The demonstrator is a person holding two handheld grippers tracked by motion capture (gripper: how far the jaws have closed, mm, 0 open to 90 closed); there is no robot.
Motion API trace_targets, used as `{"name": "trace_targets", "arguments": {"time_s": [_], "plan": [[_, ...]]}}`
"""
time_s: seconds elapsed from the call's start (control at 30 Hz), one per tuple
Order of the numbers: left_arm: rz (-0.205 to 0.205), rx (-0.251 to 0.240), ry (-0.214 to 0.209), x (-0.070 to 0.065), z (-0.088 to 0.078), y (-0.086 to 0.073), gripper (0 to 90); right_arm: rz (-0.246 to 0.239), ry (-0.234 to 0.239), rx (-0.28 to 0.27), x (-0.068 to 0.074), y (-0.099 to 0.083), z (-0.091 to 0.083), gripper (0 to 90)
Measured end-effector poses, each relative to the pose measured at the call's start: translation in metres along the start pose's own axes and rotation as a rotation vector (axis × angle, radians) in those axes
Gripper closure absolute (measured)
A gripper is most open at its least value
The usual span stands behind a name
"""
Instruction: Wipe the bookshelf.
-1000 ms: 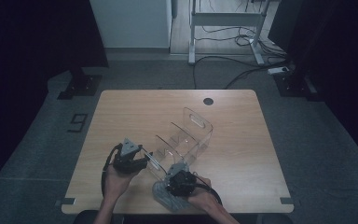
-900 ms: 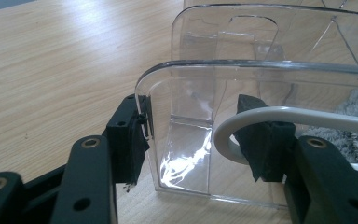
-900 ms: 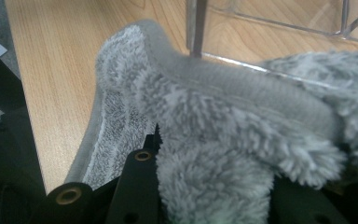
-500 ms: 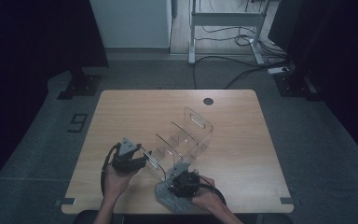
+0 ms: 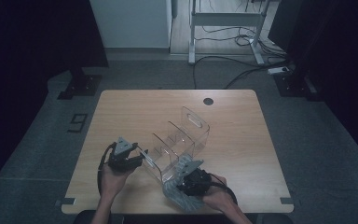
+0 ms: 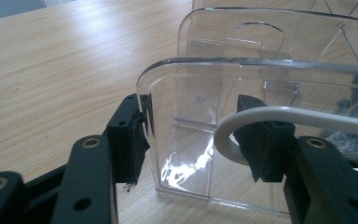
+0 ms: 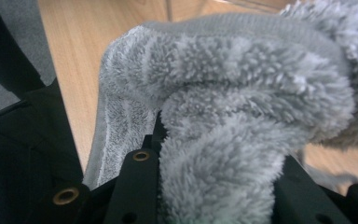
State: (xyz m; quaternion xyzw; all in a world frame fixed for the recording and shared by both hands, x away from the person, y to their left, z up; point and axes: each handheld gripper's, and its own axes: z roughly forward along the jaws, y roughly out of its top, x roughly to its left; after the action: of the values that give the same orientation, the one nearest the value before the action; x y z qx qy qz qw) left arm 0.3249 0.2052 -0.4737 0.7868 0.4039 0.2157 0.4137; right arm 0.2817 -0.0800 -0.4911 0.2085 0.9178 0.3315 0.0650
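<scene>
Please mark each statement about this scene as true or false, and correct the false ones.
1. The right gripper is shut on a fluffy grey cloth. True.
2. The left gripper holds the end wall of a clear plastic organizer. True.
3. The organizer is made of dark wood. False: it is transparent plastic with dividers.
4. The cloth is bright red. False: it is grey.
5. The table has a wooden top with a small dark round spot near its far edge. True.
</scene>
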Motion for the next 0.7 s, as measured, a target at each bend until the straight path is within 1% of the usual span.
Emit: {"name": "trace_targets", "arguments": {"time_s": [0.1,0.13,0.3,0.7], "plan": [[0.000,-0.001,-0.002,0.000,0.000,0.000,45.3,0.034,-0.011,-0.022,-0.008,-0.002,-0.009,69.3],[0.000,-0.001,-0.004,0.001,0.000,0.000,45.3,0.037,-0.012,-0.030,-0.010,-0.002,-0.012,69.3],[-0.005,-0.002,-0.009,0.001,0.000,-0.001,45.3,0.075,-0.050,-0.058,-0.024,-0.005,-0.028,69.0],[-0.010,0.001,-0.019,0.001,-0.001,-0.001,45.2,0.169,-0.129,-0.092,-0.059,-0.019,-0.054,68.7]]}}
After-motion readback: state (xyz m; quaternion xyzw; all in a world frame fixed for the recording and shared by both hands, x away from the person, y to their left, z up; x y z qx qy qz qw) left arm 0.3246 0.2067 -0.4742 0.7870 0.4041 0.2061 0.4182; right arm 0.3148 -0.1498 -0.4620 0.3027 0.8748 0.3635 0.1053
